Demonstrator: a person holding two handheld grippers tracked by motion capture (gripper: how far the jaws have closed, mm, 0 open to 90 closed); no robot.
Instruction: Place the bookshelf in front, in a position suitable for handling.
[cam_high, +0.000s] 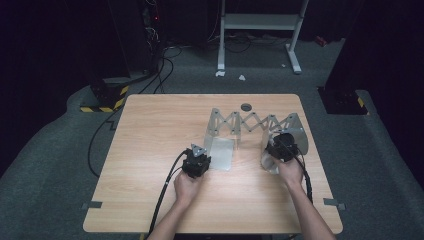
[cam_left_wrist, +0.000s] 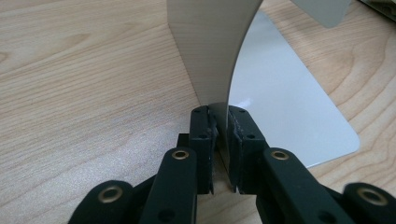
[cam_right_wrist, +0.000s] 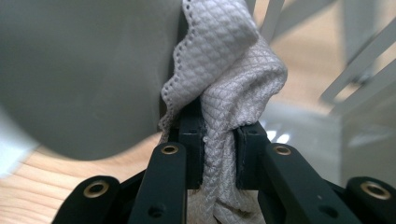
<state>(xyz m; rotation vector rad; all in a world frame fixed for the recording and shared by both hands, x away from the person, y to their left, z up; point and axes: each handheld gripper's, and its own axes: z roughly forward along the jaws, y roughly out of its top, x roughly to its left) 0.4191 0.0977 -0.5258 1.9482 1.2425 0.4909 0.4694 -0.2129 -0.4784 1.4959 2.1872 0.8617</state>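
nearest to us, our forearms come in from the bottom edge of the wooden table in the high view, each hand wrapped round a gripper. our left gripper sits near the middle of the table, its cable trailing back past the wrist. in the left gripper view its jaws are pinched on the upright edge of a thin metal plate, which rises straight out from between them; the flat foot of that plate lies on the wood just beside the jaws, pale and slightly shiny.

to the right, our right gripper is held over the right side of the table. in the right gripper view its jaws are closed on a white quilted cloth, which bunches up above them and hangs down between them. the cloth is pressed against a smooth grey metal surface on the left of that view.

a little farther off, the folding rack stretches across the table between the two grippers, its crossed slats pulled out wide and an end plate at either side. our left gripper holds the left end plate; the cloth is at the right end plate.

beyond the rack, a small dark round thing lies near the far edge of the table. past that we see grey carpet and the white legs of a stand.
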